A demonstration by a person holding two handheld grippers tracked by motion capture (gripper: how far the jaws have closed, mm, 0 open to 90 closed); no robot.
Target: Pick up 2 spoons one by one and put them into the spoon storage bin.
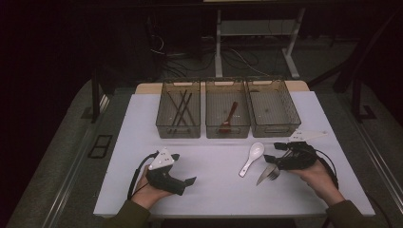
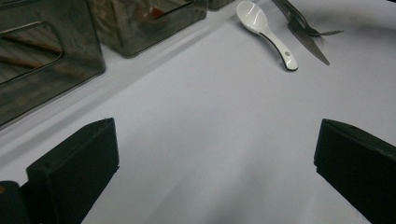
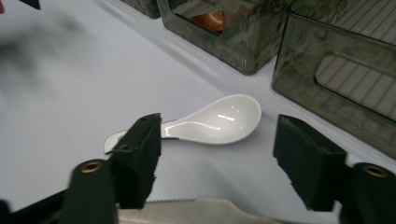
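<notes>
A white ceramic spoon [image 1: 252, 158] [image 2: 266, 28] lies on the white table top, bowl toward the bins. Right of it lie a serrated metal knife [image 1: 263, 175] [image 2: 309, 45] and a fork [image 1: 274, 175] [image 2: 322, 32] together. My right gripper [image 1: 272, 152] [image 3: 217, 154] hovers just right of the spoon [image 3: 219, 119], jaws apart and pressing on nothing; the knife blade [image 3: 187, 210] runs under their base. At the front left my left gripper [image 1: 184, 168] [image 2: 215, 154] is wide open over bare table.
Three see-through grey bins stand in a row at the back: the left bin [image 1: 178, 130] holds dark chopsticks, the middle bin [image 1: 228, 132] a red spoon, and the right bin [image 1: 275, 129] looks empty. The white table top [image 1: 214, 194] ends close in front of the hands.
</notes>
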